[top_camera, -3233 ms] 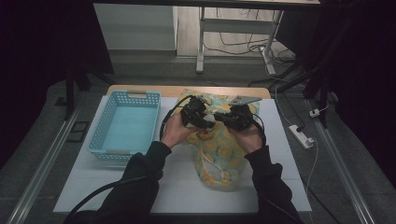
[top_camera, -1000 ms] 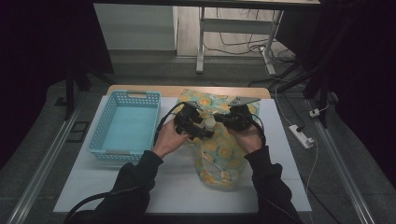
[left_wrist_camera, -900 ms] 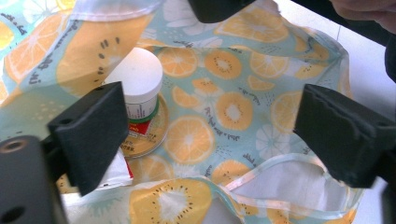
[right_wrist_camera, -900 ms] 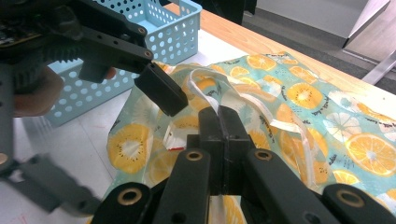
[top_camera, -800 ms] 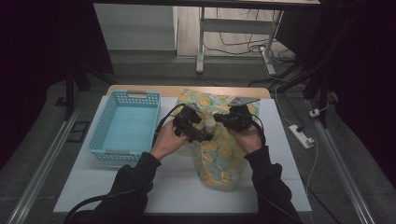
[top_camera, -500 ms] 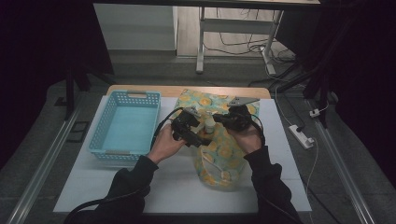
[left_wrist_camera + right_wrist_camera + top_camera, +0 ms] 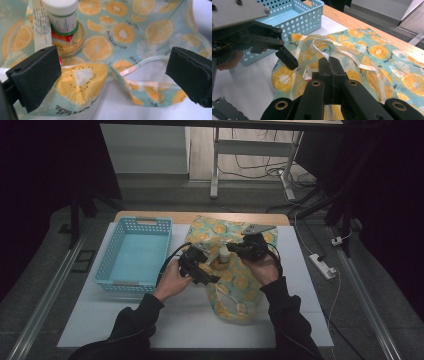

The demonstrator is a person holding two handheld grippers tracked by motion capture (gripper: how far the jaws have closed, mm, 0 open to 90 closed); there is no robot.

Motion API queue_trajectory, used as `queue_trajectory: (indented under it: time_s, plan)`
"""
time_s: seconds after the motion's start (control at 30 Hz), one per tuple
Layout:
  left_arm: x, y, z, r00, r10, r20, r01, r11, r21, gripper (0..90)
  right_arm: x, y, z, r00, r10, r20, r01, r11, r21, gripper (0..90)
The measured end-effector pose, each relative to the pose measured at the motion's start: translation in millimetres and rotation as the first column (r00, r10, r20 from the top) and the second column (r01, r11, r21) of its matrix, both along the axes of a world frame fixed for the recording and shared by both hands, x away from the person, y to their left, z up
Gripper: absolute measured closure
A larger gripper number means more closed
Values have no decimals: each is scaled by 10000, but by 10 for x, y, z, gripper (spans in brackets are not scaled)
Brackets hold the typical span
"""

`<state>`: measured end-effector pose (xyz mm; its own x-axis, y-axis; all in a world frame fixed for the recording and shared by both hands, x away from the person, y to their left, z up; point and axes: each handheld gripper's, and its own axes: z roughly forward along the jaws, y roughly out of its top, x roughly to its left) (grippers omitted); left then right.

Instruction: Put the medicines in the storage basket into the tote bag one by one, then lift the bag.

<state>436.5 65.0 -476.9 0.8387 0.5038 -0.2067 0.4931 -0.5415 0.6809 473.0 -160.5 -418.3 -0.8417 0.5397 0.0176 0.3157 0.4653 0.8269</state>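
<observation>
A see-through bag (image 7: 240, 285) printed with orange slices lies on the white table top (image 7: 150, 320). A small bottle with a white cap (image 7: 225, 254) stands at its upper part, and whether it is inside the bag I cannot tell. My left gripper (image 7: 201, 270) is open; its jaws have just been opening and hang wide apart (image 7: 112, 75) over the bag's folded edge (image 7: 82, 77), with the bottle (image 7: 61, 17) just beyond. My right gripper (image 7: 235, 251) is shut (image 7: 329, 62) on the bag's white strap (image 7: 322, 50). One left finger (image 7: 286, 58) shows beside it.
A light blue perforated basket (image 7: 107, 265) stands at the left of the table, also in the right gripper view (image 7: 294, 17). Past the white top runs a wooden table edge (image 7: 150, 216). A power strip (image 7: 322, 266) lies on the floor to the right.
My left gripper has let go of the bag, opened its jaws and dropped down and towards the near left. The right gripper has stayed shut in place.
</observation>
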Motion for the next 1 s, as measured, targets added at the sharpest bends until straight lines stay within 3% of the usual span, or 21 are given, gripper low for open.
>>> queue_trajectory:
  time_s: [0.2,0.53,0.97,1.0]
  plan:
    - [-1,25,-96,9999,89,-60,-88,9999,125,0,0,6,-6,10000,13,6,-13,10000,-42,900]
    - [20,-7,-276,9997,221,-81,-214,9969,757,0,1,15,-13,10000,29,-13,-29,10000,-69,900]
    - [16,-154,-553,9999,133,-20,-128,9842,1766,0,9,8,-23,10000,11,-27,-12,10000,-92,900]
    - [10,-159,-564,9999,94,144,-119,9820,1884,0,10,8,-25,10000,13,-23,-13,10000,-88,900]
